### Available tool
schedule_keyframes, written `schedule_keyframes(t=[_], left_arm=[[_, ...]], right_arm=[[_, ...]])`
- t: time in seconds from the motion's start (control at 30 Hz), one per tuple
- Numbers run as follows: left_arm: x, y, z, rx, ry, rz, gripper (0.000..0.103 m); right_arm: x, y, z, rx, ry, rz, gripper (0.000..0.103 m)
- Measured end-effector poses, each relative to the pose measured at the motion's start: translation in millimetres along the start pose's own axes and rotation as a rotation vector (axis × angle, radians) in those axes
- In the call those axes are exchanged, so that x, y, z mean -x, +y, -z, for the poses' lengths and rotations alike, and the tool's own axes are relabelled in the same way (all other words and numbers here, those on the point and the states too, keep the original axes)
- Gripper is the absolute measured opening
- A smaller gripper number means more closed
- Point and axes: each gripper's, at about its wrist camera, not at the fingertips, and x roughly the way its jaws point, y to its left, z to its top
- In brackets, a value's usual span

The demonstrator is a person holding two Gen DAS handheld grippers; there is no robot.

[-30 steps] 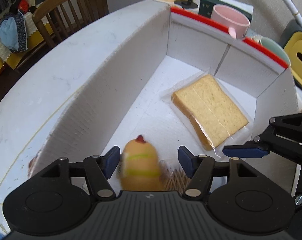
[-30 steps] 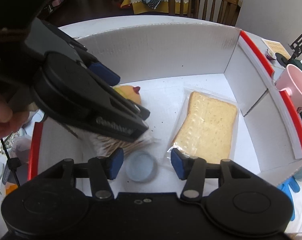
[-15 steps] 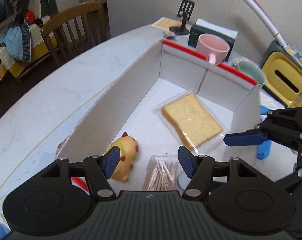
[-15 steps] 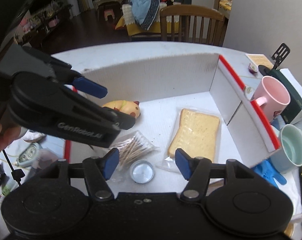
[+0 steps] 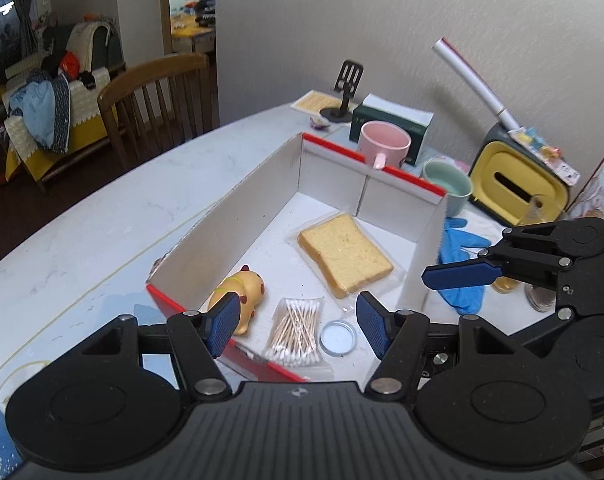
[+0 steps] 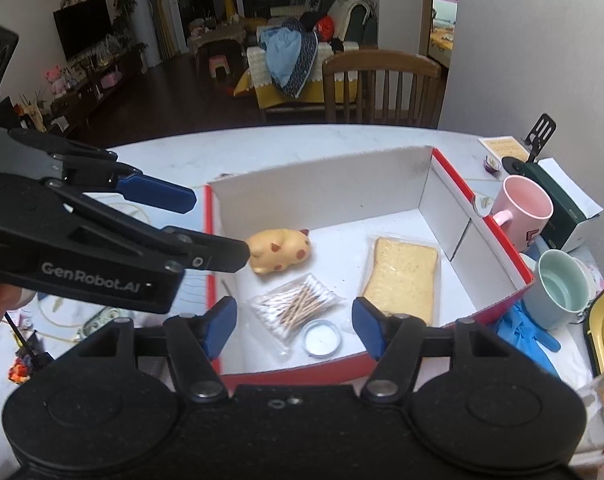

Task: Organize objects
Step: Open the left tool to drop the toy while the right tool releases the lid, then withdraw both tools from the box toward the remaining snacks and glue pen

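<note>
Both my tongs hang released and empty above the white box (image 6: 322, 184). Inside lie a toy pig (image 6: 279, 256), cotton swabs (image 6: 295, 308), wrapped bread (image 6: 400, 280) and a small lid (image 6: 321, 338). My right gripper (image 6: 293, 330) has just been opening, my left gripper (image 5: 297, 328) likewise bare. Placing looks finished; next I'd fetch the blue glove (image 5: 460, 248) outside.

A pink mug (image 5: 384, 145) stands beside a green cup (image 5: 448, 185), near a wooden chair (image 5: 157, 96).

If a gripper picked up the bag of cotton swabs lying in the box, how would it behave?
The bag of cotton swabs looks like thin clear film, so it would probably flop and crinkle. The loose sticks inside likely shift. It seems light.
</note>
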Motion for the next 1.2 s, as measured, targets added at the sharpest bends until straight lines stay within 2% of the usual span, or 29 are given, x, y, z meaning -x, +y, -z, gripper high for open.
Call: schedule_keyframes(t=[0.27, 0.4, 0.63, 0.8, 0.83, 0.87, 0.9, 1.2], left_arm=[[50, 12, 37, 0.011, -0.041, -0.009, 0.063], [74, 20, 59, 0.029, -0.061, -0.014, 0.063], [115, 32, 94, 0.068, -0.104, -0.036, 0.066], [139, 36, 115, 0.08, -0.13, -0.044, 0.066], [143, 37, 120, 0.078, -0.133, -0.048, 0.067], [146, 37, 124, 0.078, -0.137, -0.051, 0.074], [149, 38, 129, 0.08, -0.141, -0.053, 0.079], [174, 54, 164, 0.14, -0.158, -0.064, 0.08]], right_arm=[[30, 31, 14, -0.021, -0.056, -0.022, 0.069], [42, 54, 23, -0.002, -0.088, -0.025, 0.079], [58, 88, 38, -0.018, -0.133, -0.037, 0.086], [66, 109, 47, -0.049, -0.189, -0.04, 0.097], [67, 112, 48, -0.053, -0.198, -0.045, 0.1], [68, 116, 50, -0.058, -0.207, -0.05, 0.102], [68, 119, 52, -0.064, -0.214, -0.053, 0.102], [73, 157, 67, -0.062, -0.228, -0.06, 0.102]])
